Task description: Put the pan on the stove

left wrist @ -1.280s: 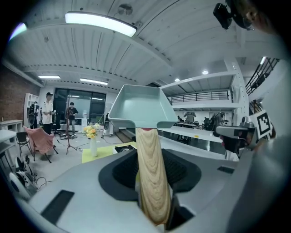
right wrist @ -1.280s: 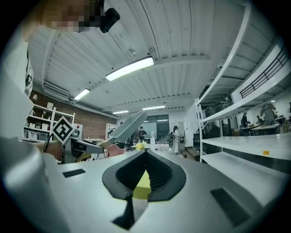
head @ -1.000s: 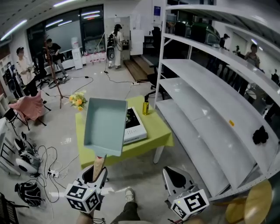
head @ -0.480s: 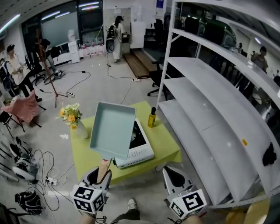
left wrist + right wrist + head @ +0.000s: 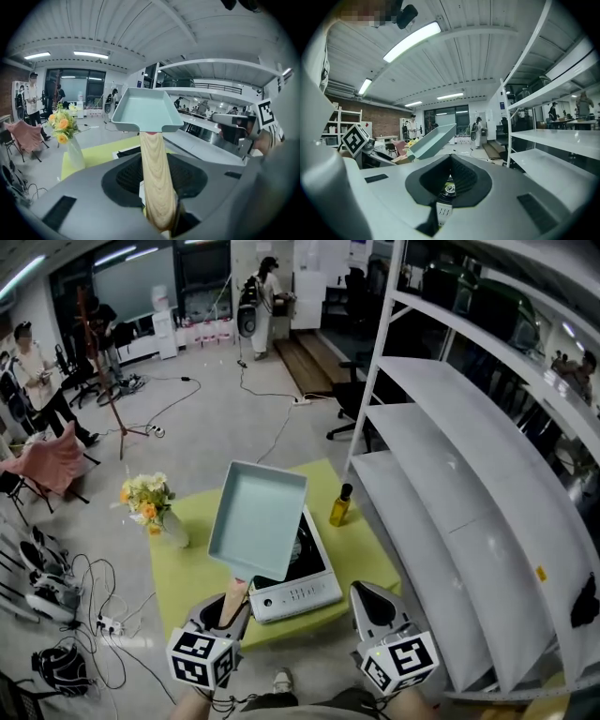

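Head view: the pan (image 5: 258, 518), pale teal and rectangular, hung in the air above the stove (image 5: 298, 592), covering its rear and left part, and touched nothing below. The left gripper (image 5: 228, 604) was at the near-left corner of the stove, pinching the pan's wooden handle (image 5: 235, 596). The right gripper (image 5: 372, 604) was at the stove's near-right corner and carried nothing. The stove sat on the green table (image 5: 186, 570), with an oil bottle (image 5: 340, 506) just behind its right side and a vase of flowers (image 5: 150, 507) well to its left. Left gripper view: the jaws were closed firmly on the handle (image 5: 157, 183), which ran straight out to the pan (image 5: 145, 110). The pan was raised, with a strip of the stove (image 5: 125, 151) showing beneath it. Right gripper view: the jaws stood slightly apart with nothing between them. Through the gap we saw the stove's burner (image 5: 450, 188) and control strip, and the pan (image 5: 433, 139) floated up and to the left of it. We judged the step to be the carry, at the point of arrival, with the pan not yet set down. The next move called for lowering the pan level onto the burner, centring it, and then loosening the left grip. The long handle made tilt the chief risk.
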